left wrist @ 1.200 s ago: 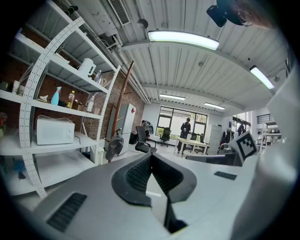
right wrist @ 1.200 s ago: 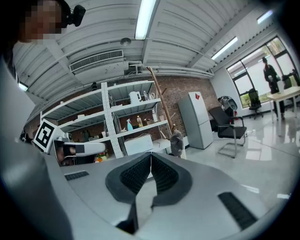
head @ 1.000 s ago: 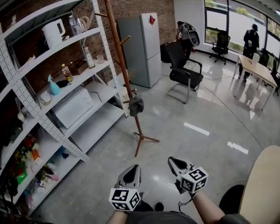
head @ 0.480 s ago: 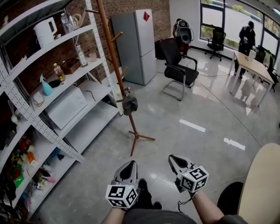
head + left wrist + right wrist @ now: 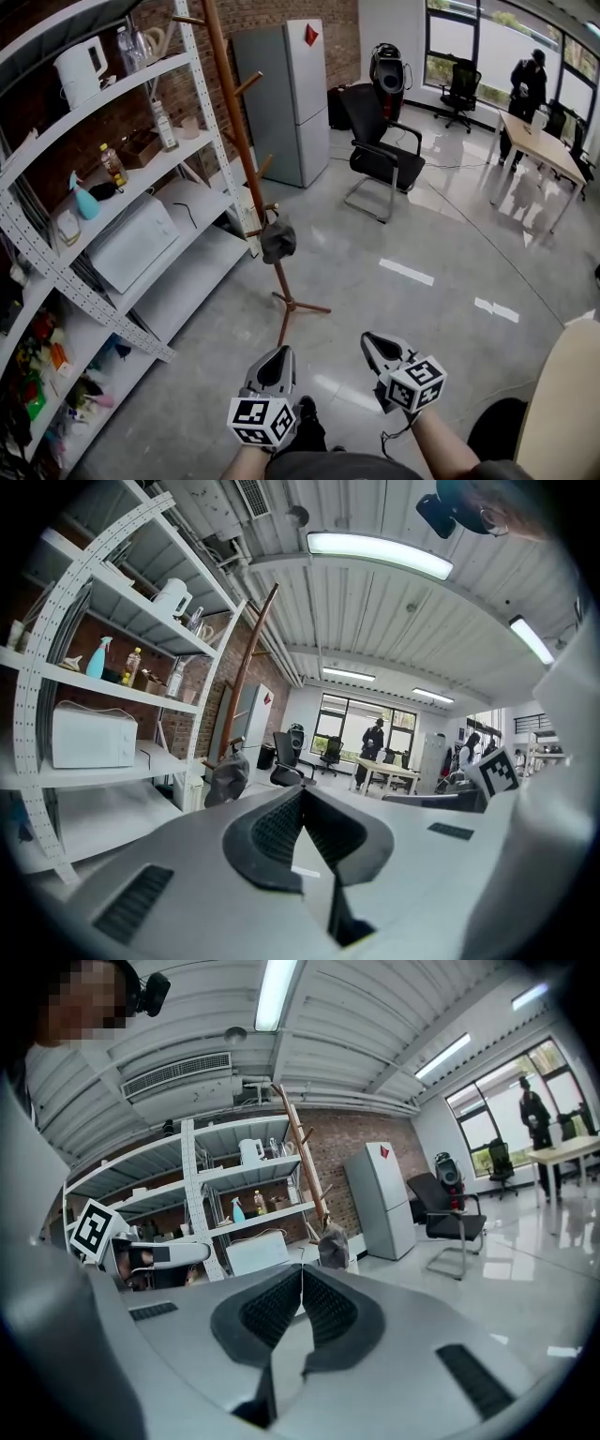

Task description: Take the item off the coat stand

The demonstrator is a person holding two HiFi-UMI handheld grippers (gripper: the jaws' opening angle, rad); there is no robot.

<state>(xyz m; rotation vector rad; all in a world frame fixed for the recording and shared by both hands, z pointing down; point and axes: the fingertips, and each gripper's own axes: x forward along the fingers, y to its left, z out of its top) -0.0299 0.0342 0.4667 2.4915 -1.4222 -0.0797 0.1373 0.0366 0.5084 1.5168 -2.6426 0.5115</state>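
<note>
A tall wooden coat stand (image 5: 246, 159) rises beside the white shelf unit, its tripod foot on the grey floor. A dark grey cap (image 5: 277, 240) hangs from one of its low pegs. The cap (image 5: 227, 778) also shows in the left gripper view, and the cap (image 5: 333, 1244) in the right gripper view. My left gripper (image 5: 273, 360) and right gripper (image 5: 376, 350) are held low and near me, well short of the stand. Both are shut with nothing between the jaws.
A white metal shelf unit (image 5: 66, 272) with a microwave (image 5: 129, 243), kettle and bottles lines the left wall. A grey fridge (image 5: 295, 94) stands behind the stand, a black chair (image 5: 375, 150) to its right. A person (image 5: 524, 80) stands by a far table.
The view has moved closer to the coat stand, which sits a little lower and further left in the head view. Both grippers stay shut and low.
</note>
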